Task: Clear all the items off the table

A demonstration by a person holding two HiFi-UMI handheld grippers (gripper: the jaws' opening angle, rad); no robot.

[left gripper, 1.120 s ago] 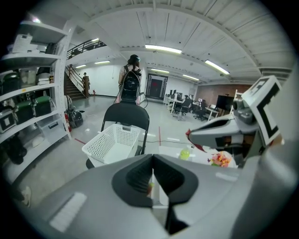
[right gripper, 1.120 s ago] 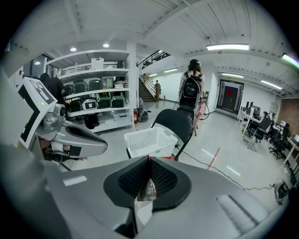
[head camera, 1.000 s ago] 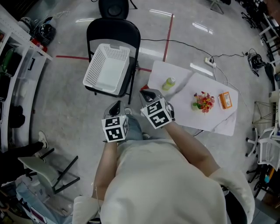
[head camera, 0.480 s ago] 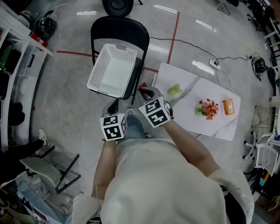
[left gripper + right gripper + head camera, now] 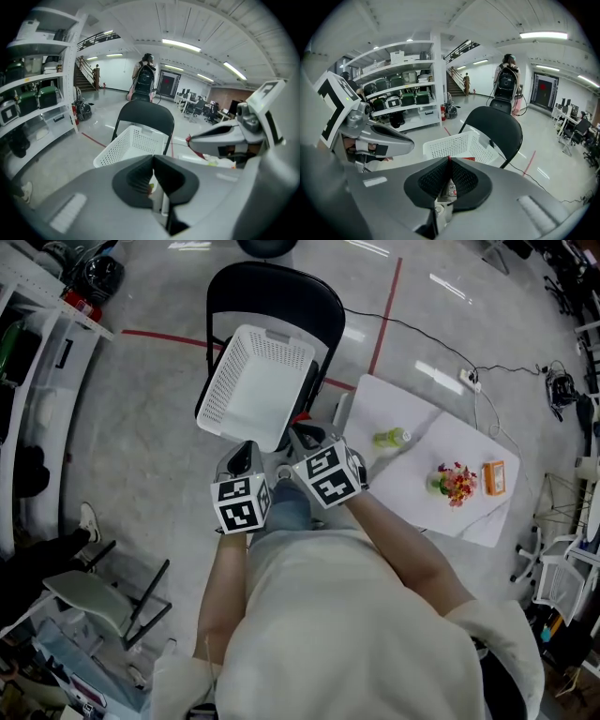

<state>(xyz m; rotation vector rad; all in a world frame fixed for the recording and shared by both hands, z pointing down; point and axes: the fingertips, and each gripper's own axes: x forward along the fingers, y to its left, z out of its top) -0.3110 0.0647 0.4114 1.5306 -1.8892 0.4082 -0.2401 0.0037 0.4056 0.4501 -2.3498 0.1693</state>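
Note:
A white mesh basket (image 5: 258, 381) stands on a black chair (image 5: 281, 292). My left gripper (image 5: 246, 457) is shut just short of the basket's near rim; a thin white strip shows under its jaws (image 5: 153, 159), and I cannot tell what it is. My right gripper (image 5: 305, 439) hangs beside it, shut on a thin packet with a red edge (image 5: 189, 139) that peeks out at its tip (image 5: 449, 161). On the white table (image 5: 412, 493) to the right lie a green bottle (image 5: 391, 438), a colourful bunch (image 5: 456, 482) and an orange box (image 5: 493, 478).
Shelving (image 5: 37, 343) with bins runs along the left wall. A second chair (image 5: 103, 601) stands at lower left. A cable (image 5: 441, 362) and power strip (image 5: 468, 379) lie on the floor behind the table. A person with a backpack (image 5: 145, 79) stands far behind the chair.
Both grippers have moved together away from the table and up to the basket. Basket and chair now sit closer and lower in the head view. Both jaws stay shut.

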